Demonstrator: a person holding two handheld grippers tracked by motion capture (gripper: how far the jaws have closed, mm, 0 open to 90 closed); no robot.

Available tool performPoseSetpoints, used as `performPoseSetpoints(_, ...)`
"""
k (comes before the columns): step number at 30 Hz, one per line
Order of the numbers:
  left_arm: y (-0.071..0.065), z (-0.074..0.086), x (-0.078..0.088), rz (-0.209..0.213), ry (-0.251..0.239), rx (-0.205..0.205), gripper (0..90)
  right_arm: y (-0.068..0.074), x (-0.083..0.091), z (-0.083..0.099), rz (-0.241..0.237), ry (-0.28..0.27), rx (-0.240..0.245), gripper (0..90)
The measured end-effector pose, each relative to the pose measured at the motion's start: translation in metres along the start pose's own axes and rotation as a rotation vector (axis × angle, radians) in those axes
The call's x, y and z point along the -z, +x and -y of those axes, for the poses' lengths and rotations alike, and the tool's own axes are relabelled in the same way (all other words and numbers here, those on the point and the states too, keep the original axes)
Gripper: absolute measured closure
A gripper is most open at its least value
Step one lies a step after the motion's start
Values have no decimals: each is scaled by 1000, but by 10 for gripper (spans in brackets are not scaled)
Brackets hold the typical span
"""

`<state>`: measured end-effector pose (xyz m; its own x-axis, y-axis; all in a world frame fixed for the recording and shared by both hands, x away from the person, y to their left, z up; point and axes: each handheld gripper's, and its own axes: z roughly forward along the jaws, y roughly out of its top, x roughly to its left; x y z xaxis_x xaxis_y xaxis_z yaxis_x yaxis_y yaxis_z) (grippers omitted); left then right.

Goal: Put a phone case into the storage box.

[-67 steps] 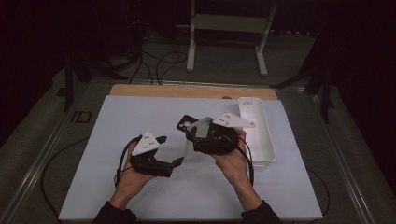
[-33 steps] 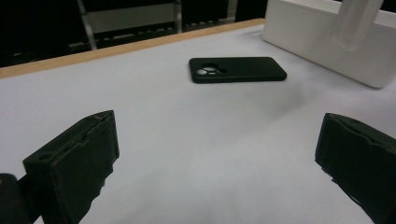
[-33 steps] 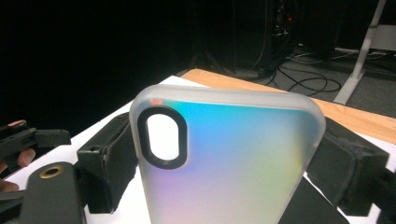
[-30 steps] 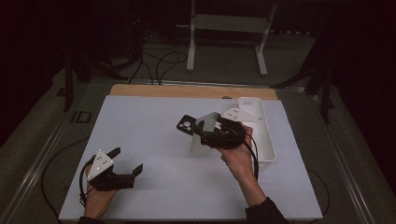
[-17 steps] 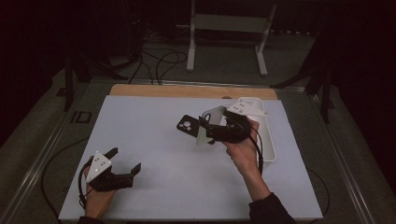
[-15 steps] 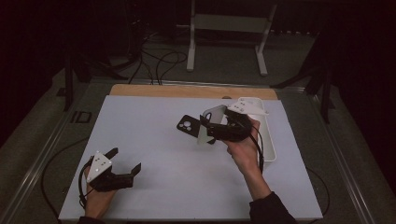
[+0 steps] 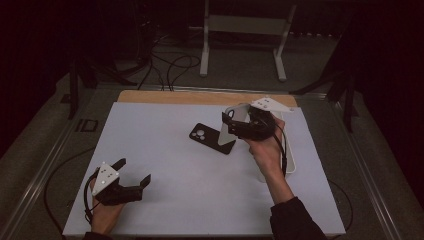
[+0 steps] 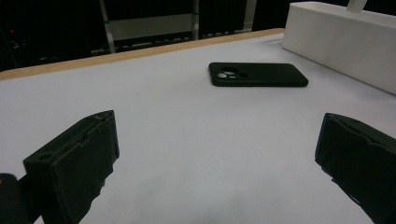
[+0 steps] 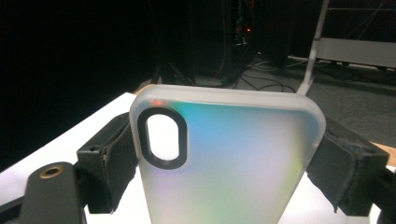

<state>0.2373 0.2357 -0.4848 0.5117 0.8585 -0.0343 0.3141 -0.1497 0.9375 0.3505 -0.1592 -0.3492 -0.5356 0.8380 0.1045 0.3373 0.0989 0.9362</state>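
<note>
Right gripper (image 7: 235, 127) clamped on frosted translucent phone case (image 9: 224, 158), raised beside white rectangular plastic bin (image 7: 289, 162) | bin contents hidden | black phone (image 7: 212, 138) flat left of bin | left gripper (image 7: 132, 175) jaws wide, well apart

dark room; grey floor (image 7: 240, 75) with black cables (image 7: 170, 65); white metal stand (image 7: 245, 30) behind the table (image 7: 165, 97)

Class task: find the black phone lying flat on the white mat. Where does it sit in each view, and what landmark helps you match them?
High view: black phone at mat centre, left of the right gripper.
Left gripper view: upper middle.
Right gripper view: not in it.
Shared landmark: white tray.
</note>
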Motion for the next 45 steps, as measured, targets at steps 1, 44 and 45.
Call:
performPoseSetpoints(1, 0, 0, 0, 0, 0, 0, 4, 0, 0, 0, 0, 0, 0, 162)
performPoseSetpoints(44, 0, -1, 1, 3, 11, 14, 5, -59, -25, -19, 187, 29, 1, 163)
performPoseSetpoints(45, 0, -1, 1, 4, 12, 14, 5, -61, -25, -20, 195, 27, 2, 163)
